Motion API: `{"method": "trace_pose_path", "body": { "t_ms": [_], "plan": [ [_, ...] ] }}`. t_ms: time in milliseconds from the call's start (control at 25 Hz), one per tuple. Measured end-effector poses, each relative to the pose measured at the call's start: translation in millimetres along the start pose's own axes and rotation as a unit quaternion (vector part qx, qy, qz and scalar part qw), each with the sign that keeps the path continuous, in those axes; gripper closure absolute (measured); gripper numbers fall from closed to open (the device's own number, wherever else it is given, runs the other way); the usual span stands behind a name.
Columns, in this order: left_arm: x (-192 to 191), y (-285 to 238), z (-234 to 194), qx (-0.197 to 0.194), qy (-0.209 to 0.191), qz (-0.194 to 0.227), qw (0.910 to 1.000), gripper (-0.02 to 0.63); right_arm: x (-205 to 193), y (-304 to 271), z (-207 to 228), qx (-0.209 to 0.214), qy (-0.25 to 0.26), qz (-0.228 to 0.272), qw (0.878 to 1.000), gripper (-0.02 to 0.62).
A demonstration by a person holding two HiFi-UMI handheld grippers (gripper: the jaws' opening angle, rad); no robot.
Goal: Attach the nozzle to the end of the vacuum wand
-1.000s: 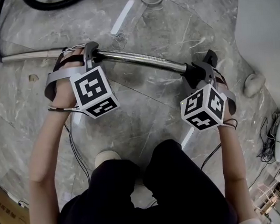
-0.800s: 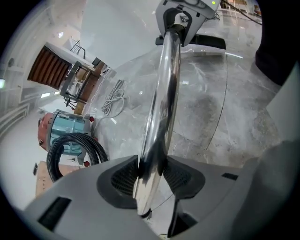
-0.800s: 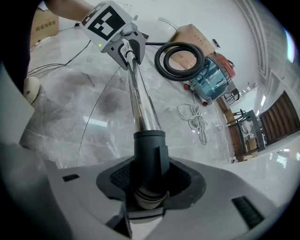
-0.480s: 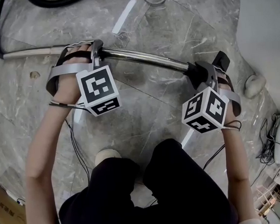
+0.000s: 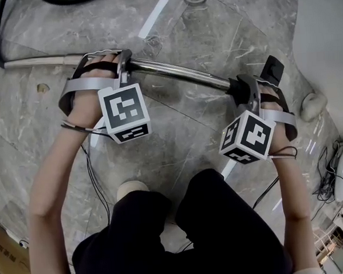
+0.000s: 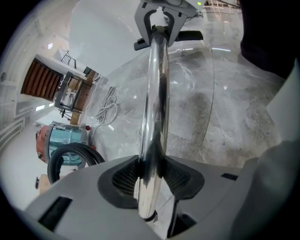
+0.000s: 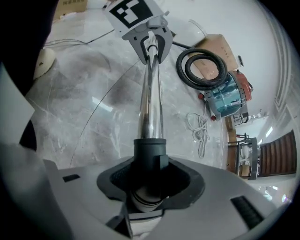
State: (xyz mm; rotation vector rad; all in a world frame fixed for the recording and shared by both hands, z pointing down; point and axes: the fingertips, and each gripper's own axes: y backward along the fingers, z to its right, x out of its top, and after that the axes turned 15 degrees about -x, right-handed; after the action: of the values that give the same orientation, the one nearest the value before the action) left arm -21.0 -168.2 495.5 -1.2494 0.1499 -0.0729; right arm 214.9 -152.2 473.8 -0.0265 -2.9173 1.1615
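Head view: left gripper [image 5: 122, 63] has just been closing its jaws on the wand [image 5: 173, 73]; right gripper [image 5: 247, 90] clamps the nozzle [image 5: 237, 89] at its right end (collar over tube). Push straight along the wand, I'd judge.

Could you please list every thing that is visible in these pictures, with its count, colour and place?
shiny chrome metal vacuum wand: one, silver, running between both grippers.
black plastic nozzle: one, black, at the wand's end, by the right gripper.
teal and red canister vacuum cleaner: one, teal and red, on the floor near the wall.
black ribbed hose: one, black, coiled beside the vacuum cleaner.
white cable: one, white, bundled on the floor.
brown cardboard box: one, brown, behind the hose coil.
grey marble floor: one, grey, under everything.
left gripper: one, grey, jaws just closing, clamped on the wand.
right gripper: one, grey, jaws just tightened, clamped on the nozzle.
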Motion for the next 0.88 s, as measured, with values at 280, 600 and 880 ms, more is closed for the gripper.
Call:
{"method": "trace_pose_path", "body": {
  "t_ms": [280, 600, 880],
  "plan": [
    [-0.3, -4.0, 5.1, 0.003, 0.027, 0.020, 0.9994, 0.445, 6.4, -0.6, -14.4, 0.012, -0.026, -0.004, 1.000, 0.424],
    [-1.5, -5.9, -0.4, 0.010, 0.027, 0.021, 0.9994, 0.443, 14.3, -7.2, -8.5, 0.008, -0.014, -0.005, 1.000, 0.425],
    [-4.2, -22.4, 8.7, -0.025, -0.006, -0.009, 0.9996, 0.443, 11.9, -19.2, -27.7, 0.032, -0.009, 0.011, 0.999, 0.423]
  ]
}}
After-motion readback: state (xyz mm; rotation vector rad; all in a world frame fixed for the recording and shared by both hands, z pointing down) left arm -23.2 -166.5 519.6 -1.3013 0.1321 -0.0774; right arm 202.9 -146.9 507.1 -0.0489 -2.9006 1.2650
